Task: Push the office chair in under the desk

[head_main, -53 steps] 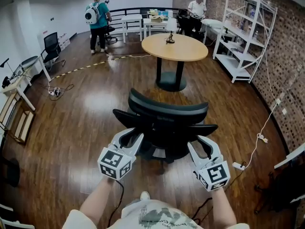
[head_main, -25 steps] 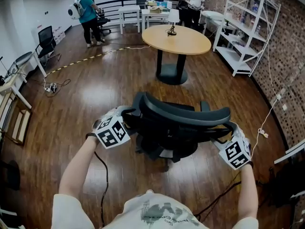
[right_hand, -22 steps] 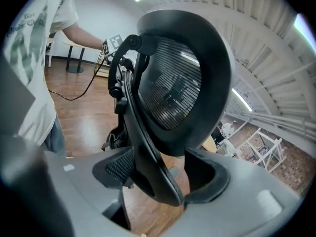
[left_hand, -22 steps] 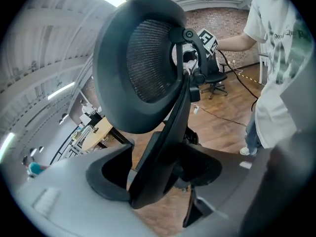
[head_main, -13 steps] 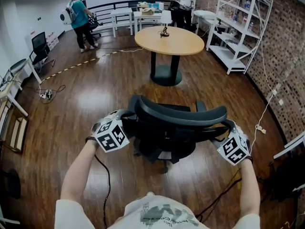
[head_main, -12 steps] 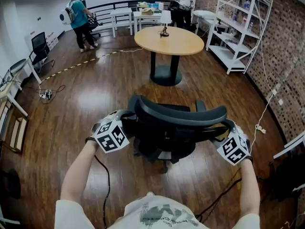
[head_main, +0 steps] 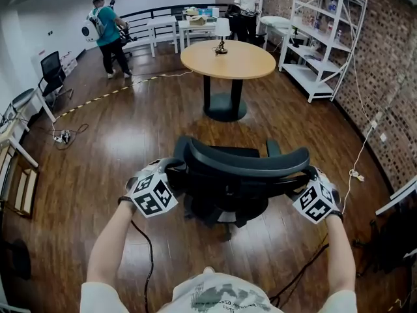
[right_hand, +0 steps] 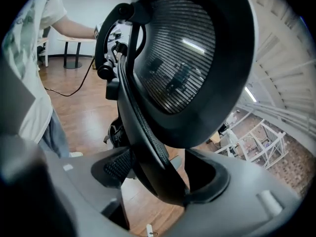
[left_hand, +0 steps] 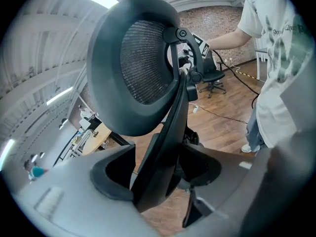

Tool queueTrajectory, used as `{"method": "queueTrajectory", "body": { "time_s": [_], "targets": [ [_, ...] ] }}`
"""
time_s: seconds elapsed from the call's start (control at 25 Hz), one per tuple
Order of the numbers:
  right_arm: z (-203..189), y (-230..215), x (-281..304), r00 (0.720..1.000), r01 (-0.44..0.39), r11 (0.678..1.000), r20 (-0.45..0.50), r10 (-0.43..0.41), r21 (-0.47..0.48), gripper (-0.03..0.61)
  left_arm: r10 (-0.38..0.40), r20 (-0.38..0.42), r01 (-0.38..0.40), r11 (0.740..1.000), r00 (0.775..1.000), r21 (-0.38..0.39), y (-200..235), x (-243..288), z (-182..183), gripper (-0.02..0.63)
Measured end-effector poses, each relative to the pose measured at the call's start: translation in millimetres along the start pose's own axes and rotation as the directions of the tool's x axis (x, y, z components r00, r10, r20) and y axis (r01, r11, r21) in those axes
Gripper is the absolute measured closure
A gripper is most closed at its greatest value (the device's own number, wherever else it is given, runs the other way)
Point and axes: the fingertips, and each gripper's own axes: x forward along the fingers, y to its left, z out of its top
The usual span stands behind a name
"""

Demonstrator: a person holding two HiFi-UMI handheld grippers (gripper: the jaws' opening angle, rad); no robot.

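Office chair (head_main: 241, 175): black, curved plastic back frame, fine ribbed mesh backrest (left_hand: 143, 63) in an oval shell, slim spine strut behind it. It stands on open floor, back towards the person, well apart from the round table (head_main: 228, 59), with bare boards between them. Left gripper (head_main: 171, 168) is at the back's left edge: jaws spread wide, frame edge running between them, leaning on one pad, not clamped. Right gripper (head_main: 306, 177) is at the right edge: jaws have just been opening and now stand wide, frame rim between them, resting against one pad, the knurled pad opposite clear of it. Both gripper bodies are grey moulded plastic with black rubbery pads and a black-and-white marker cube at the back. The table has a pale wood top, thin edge, black pedestal and disc foot, with a small lamp (head_main: 222, 34) on it. Floor (head_main: 130, 142): dark glossy wood planks with strong ceiling-light glare; a striped cable (head_main: 117, 90) runs across the left part, and a white lead (head_main: 358, 175) lies by the right wall. That right wall is bare brick (head_main: 391, 64), with a white metal shelf rack (head_main: 322, 38) in front of it. White desks stand at the far end, and two people (head_main: 107, 28) stand back there.
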Motion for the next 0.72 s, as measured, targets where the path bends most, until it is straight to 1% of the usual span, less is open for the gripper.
{"method": "queueTrajectory", "body": {
  "time_s": [0.16, 0.52, 0.72],
  "targets": [
    [5, 4, 3, 1.0, -0.002, 1.0, 0.001, 0.002, 0.022, 0.252, -0.002, 0.005, 0.002, 1.0, 1.0, 0.003, 0, -5, -4, 0.308],
    [8, 2, 13, 1.0, 0.008, 1.0, -0.003, -0.008, 0.026, 0.255, -0.018, 0.017, 0.018, 1.0, 1.0, -0.003, 10, 4, -9, 0.298],
    [4, -15, 27, 0.999, 0.033, 0.999, -0.005, -0.032, 0.037, 0.255, -0.004, -0.001, 0.004, 1.0, 1.0, -0.003, 25, 21, -7, 0.305]
  ]
}}
